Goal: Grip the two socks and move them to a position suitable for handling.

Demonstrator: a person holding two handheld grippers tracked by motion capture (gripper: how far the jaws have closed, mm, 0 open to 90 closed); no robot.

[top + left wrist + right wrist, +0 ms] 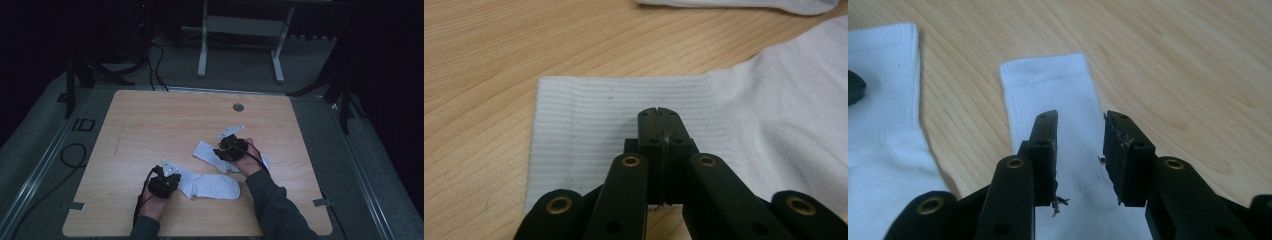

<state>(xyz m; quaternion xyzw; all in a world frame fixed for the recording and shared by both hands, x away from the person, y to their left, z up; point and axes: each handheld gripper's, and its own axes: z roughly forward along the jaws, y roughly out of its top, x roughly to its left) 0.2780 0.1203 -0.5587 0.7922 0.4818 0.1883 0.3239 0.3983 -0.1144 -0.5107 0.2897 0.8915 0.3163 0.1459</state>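
A single wooden table (150, 130) takes up the middle of the high view, light-grained, with one small round grommet (238, 107) near its far edge. Beyond it on the grey floor stands a pale metal frame (240, 30) on two legs, and dark tripod stands (75, 75) flank the table on both sides, though the room is too dim to make out much of them.

Two white socks lie on the table. The near sock (210, 185) is stretched flat across the person's side, its ribbed cuff at the left. The far sock (212, 155) lies just beyond it at a slant, partly hidden under the right hand and gripper; the two seem to be apart, but the dim high view leaves that unsure.

Two grippers are held, one in each hand. The left gripper (658, 117) sits over the near sock's cuff (589, 125), its jaws pressed tight together; whether any cloth is pinched between them cannot be told, since the tips only show closed against each other above the ribbing. The right gripper (1080, 135) is released, jaws standing apart on either side of the far sock's cuff (1048, 82), hovering over it with cloth visible between them.
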